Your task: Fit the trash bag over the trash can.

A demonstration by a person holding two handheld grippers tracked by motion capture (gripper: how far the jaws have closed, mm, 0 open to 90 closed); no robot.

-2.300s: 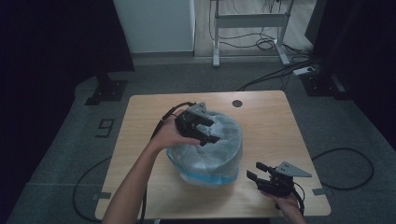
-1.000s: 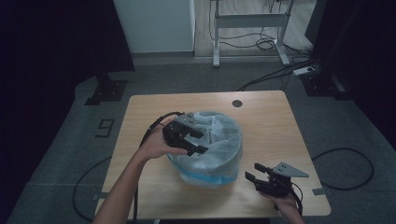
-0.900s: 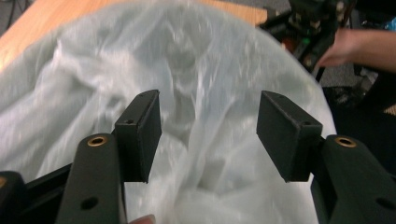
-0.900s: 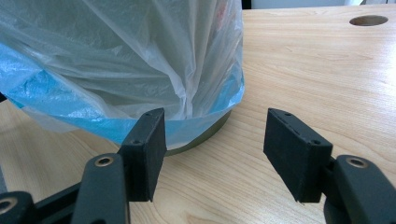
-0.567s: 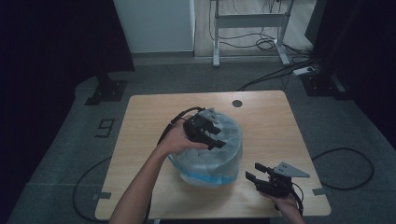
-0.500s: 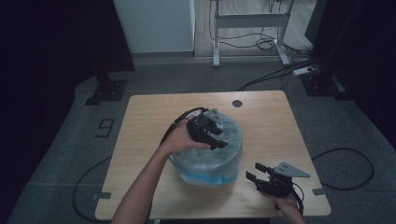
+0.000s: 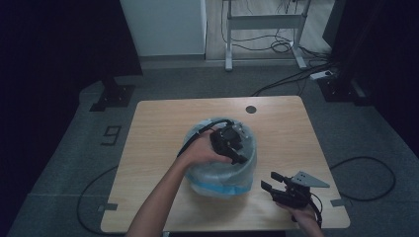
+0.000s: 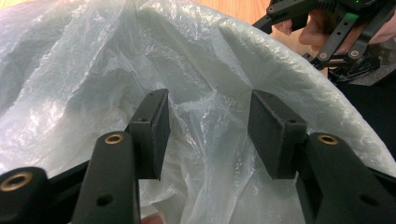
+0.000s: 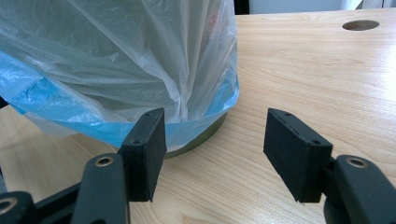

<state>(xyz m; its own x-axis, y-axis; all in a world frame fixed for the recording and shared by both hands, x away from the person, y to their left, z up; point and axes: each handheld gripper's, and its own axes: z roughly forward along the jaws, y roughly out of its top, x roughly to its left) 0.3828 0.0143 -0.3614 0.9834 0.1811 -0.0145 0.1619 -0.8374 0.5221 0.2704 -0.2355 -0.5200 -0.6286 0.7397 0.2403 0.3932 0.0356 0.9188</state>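
A round bin lined with a crinkled clear plastic bag (image 7: 222, 173) stands mid-table, with blue film around its lower part (image 9: 46, 98). My left gripper (image 7: 239, 157) hangs over the bin's top toward its right rim. Its jaws have just been closing. In the left gripper view a loose fold of the bag (image 8: 93, 70) rises between the pads of the left gripper (image 8: 208, 109), which stand apart and do not press on it. My right gripper (image 7: 269, 181) rests low at the table's front right. The right gripper (image 9: 215, 126) is open and holds nothing, facing the bin's base (image 9: 205, 137).
The wooden table (image 7: 163, 128) has a round cable hole (image 7: 251, 109) near its far edge. Bare tabletop lies left of and behind the bin. On the floor beyond are cables, a desk frame (image 7: 262, 22) and a black stand foot (image 7: 113, 94).
My left gripper has moved from the bin's left rim rightward across the bag's top and sunk a little. The right gripper has stayed put.
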